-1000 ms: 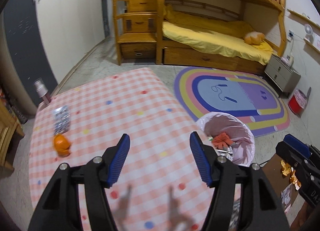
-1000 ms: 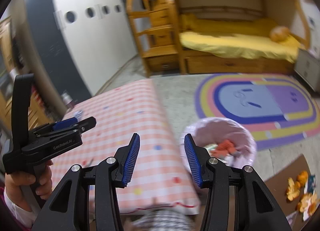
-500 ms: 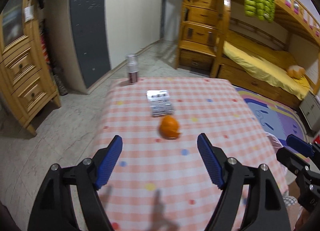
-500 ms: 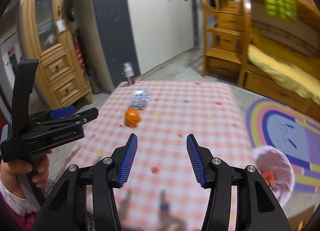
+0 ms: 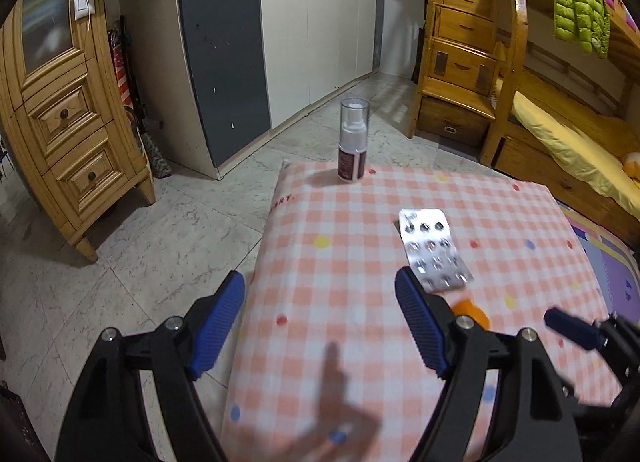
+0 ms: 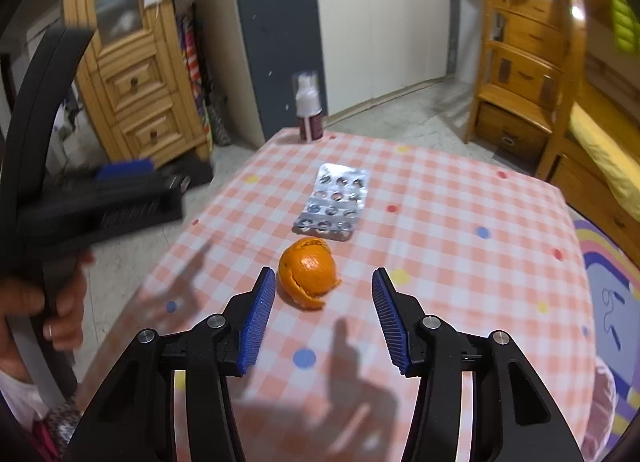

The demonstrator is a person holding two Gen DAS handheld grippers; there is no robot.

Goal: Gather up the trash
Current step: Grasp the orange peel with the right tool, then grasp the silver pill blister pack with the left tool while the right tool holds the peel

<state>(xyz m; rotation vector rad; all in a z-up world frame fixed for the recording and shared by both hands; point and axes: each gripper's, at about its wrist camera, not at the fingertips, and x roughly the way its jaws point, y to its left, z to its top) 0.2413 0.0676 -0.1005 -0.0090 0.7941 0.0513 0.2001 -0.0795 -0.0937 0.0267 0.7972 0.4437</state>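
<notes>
The orange peel (image 6: 309, 277) lay just ahead of the spread, empty right gripper (image 6: 324, 320), nearer its left finger; the left gripper (image 5: 320, 326), also spread, was farther off.

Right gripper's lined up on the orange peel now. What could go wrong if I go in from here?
The orange peel sits off-center, close to the right gripper's left jaw, so closing may push it aside. The pill pack lies just behind; overshooting could shove it. The spray bottle stands at the table edge and might topple if bumped.
</notes>
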